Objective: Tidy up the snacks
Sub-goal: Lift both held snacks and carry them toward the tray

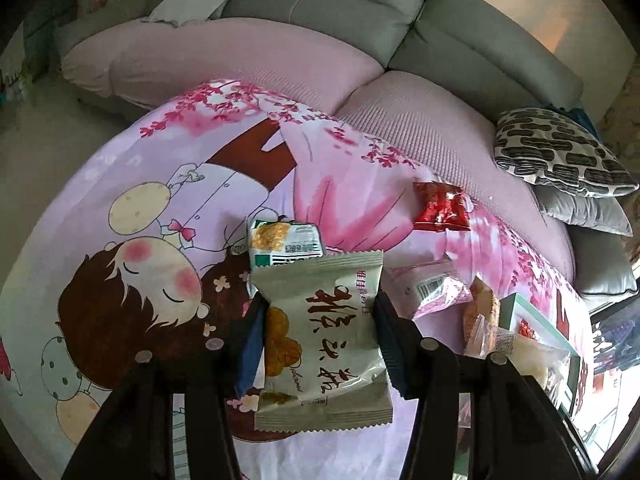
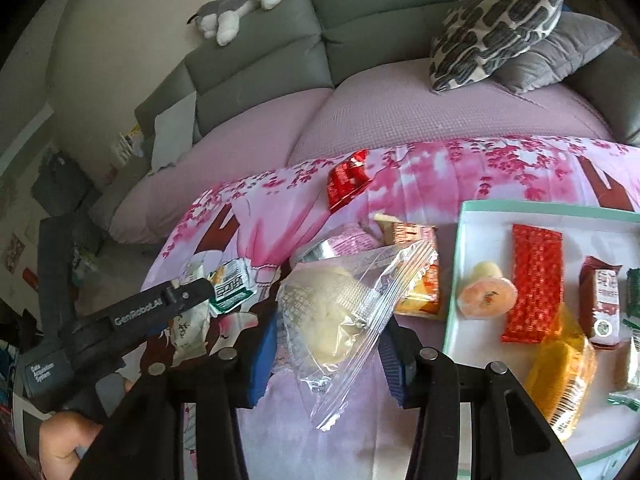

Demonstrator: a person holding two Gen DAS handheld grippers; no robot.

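Left gripper (image 1: 320, 332) fingers clamped on grey-green snack packet (image 1: 322, 340), lifted above cartoon-print cloth (image 1: 120, 208). Right gripper (image 2: 328, 344) fingers clamped on clear bag (image 2: 340, 320), probably pastry inside; white tray (image 2: 456, 264) at 3 o'clock.

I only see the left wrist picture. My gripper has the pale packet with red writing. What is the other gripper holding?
Observer: The right gripper is shut on a clear bag with a pale bun inside.
Operator: Is anything in the box yet?
Observer: Yes, the white box holds several snacks, among them a long red packet.
Operator: Anything fun on the sofa?
Observer: A grey and white plush toy lies on the sofa back.
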